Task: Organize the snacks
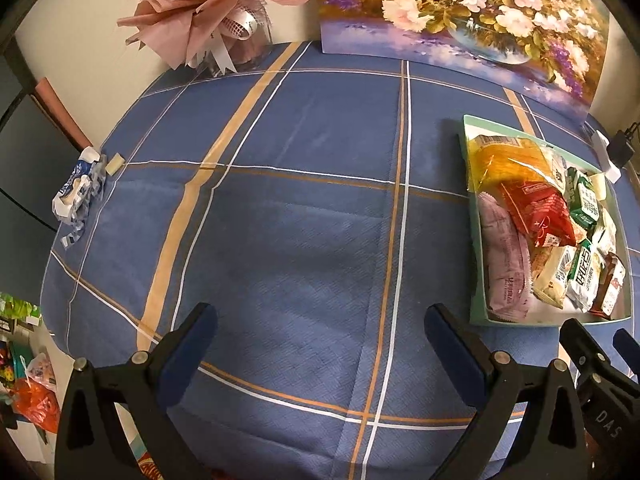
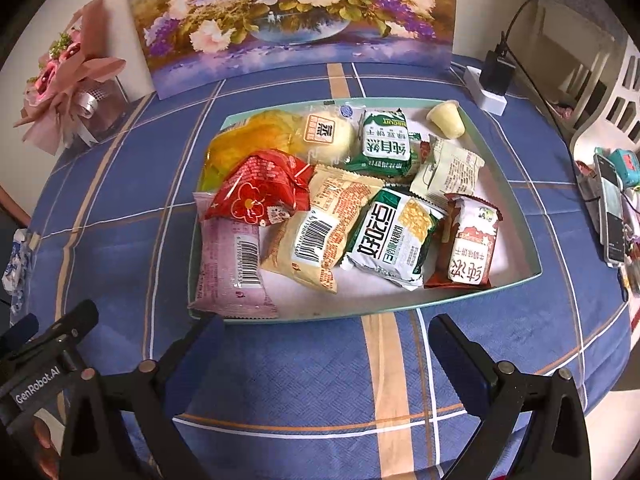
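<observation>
Grippers first: the left gripper (image 1: 320, 320) spreads its fingers wide over bare blue checked tablecloth (image 1: 280, 208), holding and touching nothing. The right gripper (image 2: 326, 330) is equally wide and empty, its tips just short of the near rim of a pale green tray (image 2: 516, 208) in the centre of its view.

Only the right view shows the tray's whole contents: a pink packet (image 2: 230, 268) at lower left, a red packet (image 2: 260, 192) above it, a yellow bag (image 2: 248, 140), a beige packet (image 2: 320, 228), green-and-white packets (image 2: 394, 236) and a brown-and-white one (image 2: 472, 240). Only the left view shows crumpled blue-and-white wrapping (image 1: 78, 192) at the table's left edge.

Both grippers point forward and downward at the table, side by side.
</observation>
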Motion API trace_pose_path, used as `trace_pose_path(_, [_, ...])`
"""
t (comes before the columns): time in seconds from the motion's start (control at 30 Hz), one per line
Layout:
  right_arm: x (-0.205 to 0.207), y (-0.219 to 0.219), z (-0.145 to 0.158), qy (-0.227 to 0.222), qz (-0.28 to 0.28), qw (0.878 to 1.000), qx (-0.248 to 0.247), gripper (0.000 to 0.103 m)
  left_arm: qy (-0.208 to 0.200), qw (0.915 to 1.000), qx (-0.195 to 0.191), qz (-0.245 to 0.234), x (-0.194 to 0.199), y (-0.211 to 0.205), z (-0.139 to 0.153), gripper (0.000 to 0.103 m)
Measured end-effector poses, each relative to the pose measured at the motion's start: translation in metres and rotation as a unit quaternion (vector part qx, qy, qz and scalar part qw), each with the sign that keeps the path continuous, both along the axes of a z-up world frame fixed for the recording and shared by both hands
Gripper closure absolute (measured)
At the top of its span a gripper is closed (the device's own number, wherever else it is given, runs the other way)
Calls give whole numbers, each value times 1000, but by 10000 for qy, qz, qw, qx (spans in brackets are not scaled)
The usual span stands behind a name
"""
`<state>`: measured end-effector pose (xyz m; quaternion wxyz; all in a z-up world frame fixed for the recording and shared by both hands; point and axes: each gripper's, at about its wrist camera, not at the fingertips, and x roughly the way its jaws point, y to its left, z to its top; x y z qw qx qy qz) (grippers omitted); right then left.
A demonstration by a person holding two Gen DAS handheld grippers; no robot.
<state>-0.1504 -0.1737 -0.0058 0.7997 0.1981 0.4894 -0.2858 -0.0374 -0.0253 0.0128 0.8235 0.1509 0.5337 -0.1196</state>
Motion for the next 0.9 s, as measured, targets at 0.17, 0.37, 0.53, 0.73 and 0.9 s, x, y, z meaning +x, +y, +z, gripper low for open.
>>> trace_pose_path(0.17, [0, -1, -1, 24, -43, 10000, -11, 0, 5, 10000, 14, -14, 0, 0, -1, 0])
trace_pose_path(0.37, [-1, -2, 1, -19, -57, 10000, -19, 0, -15, 10000, 26, -52, 0, -1, -1, 0])
trace_pose_path(0.53, [-1, -2, 3, -52, -92, 9999, -54, 0, -22, 10000, 32, -61, -1, -2, -1, 0])
trace_pose_path(0.73, [-2, -4, 3, -70, -137, 9999, -40, 0, -15, 10000, 31, -43, 0, -1, -1, 0])
trace_pose_path(0.9, [-1, -4, 2, -85, -117, 9999, -7, 0, 22, 10000, 27, 10, 1, 0, -3, 0])
